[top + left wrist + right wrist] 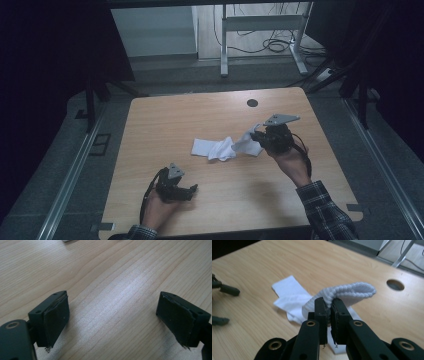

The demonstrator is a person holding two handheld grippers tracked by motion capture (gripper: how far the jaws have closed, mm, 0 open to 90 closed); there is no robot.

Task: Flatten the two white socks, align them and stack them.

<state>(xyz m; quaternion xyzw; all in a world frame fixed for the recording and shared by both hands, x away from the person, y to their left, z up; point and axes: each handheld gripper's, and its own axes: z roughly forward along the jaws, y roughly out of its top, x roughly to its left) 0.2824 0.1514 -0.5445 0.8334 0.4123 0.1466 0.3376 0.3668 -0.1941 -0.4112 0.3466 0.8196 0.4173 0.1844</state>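
A white sock (217,148) lies across the middle of the wooden table (200,115). Its right end is lifted off the wood. My right gripper (254,135) is shut on that end, and in the right gripper view the ribbed cuff of the sock (348,291) loops over the tips of my right gripper (329,305), pinched between the pads. My left gripper (192,191) rests low near the table's front edge, left of centre. In the left gripper view my left gripper (112,315) stands open over bare wood, nothing between its pads (56,318).
A round cable hole (252,103) sits in the table's far side, also seen as the hole (395,284) in the right gripper view. Beyond the table stand a white desk frame (260,30) and loose floor cables (272,46). Dark curtains flank both sides.
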